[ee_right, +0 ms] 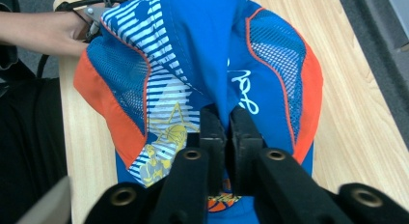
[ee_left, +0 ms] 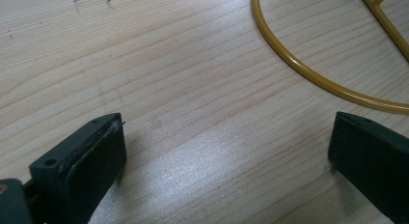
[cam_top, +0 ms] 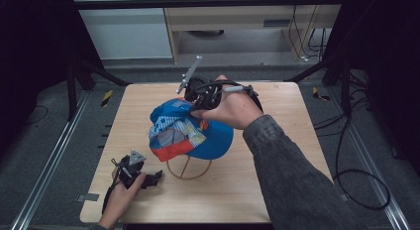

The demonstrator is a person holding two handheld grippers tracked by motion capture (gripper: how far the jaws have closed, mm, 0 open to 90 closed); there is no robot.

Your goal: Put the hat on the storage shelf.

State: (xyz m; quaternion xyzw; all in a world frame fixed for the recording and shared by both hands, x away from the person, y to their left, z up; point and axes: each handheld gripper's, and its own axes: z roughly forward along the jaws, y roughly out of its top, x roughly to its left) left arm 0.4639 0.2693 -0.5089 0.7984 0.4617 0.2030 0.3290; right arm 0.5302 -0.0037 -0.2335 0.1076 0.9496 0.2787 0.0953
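High view shows a blue and orange cap [cam_top: 190, 133] sitting on a yellow wire stand [cam_top: 188, 169] in the middle of the wooden table [cam_top: 277, 190]. The right gripper [cam_top: 194, 102] comes from the far side, and its jaws are closed on a fold of the cap's fabric at the top. Right gripper view shows the same pinch [ee_right: 225, 120]: the two black jaws stand almost together, with a ridge of blue cloth [ee_right: 207, 50] pressed between them. The left gripper [cam_top: 154, 178] rests low on the table near the front left corner, just beside the stand's ring and apart from the cap. Left gripper view shows its jaws wide apart over bare wood, with nothing between them, and the yellow ring [ee_left: 308, 74] curving past the upper right.
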